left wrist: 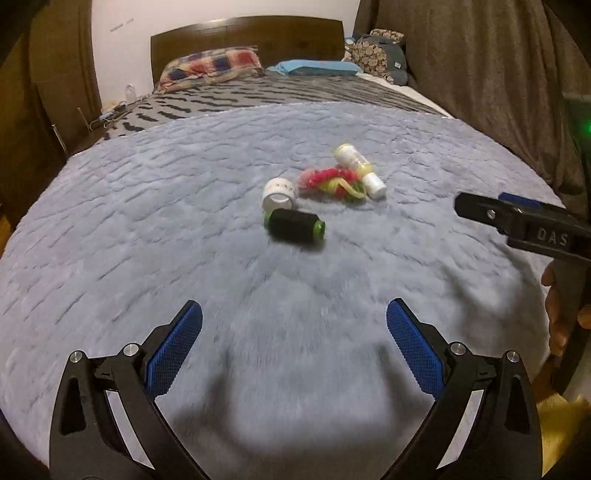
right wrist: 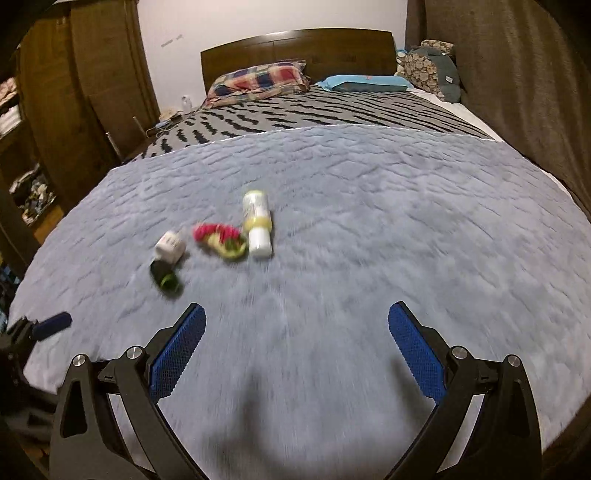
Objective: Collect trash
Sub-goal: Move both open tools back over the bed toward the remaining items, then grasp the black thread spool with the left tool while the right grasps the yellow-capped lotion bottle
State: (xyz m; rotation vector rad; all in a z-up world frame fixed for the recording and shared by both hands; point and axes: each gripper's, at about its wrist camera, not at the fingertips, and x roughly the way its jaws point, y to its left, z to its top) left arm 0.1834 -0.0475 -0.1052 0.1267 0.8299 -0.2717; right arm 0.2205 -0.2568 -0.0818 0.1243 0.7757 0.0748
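Small trash lies grouped on a grey-blue fleece blanket (left wrist: 184,229) on the bed: a black spool with green ends (left wrist: 294,224) (right wrist: 165,277), a white cap (left wrist: 279,192) (right wrist: 170,246), a red and yellow crumpled tangle (left wrist: 334,184) (right wrist: 221,239), and a white bottle lying on its side (left wrist: 361,170) (right wrist: 257,223). My left gripper (left wrist: 294,314) hangs open above the blanket, short of the pile, nothing between its blue pads. My right gripper (right wrist: 297,314) is open too, with the pile ahead to its left. The right gripper (left wrist: 517,218) also shows at the left view's right edge.
Beyond the blanket lies a black-patterned grey bedspread (left wrist: 280,94), then a plaid pillow (left wrist: 212,64), a blue pillow (left wrist: 317,68) and a wooden headboard (left wrist: 247,35). Brown curtains (left wrist: 480,74) hang on the right; wooden wardrobes (right wrist: 77,92) stand left. A hand (left wrist: 559,314) holds the right gripper.
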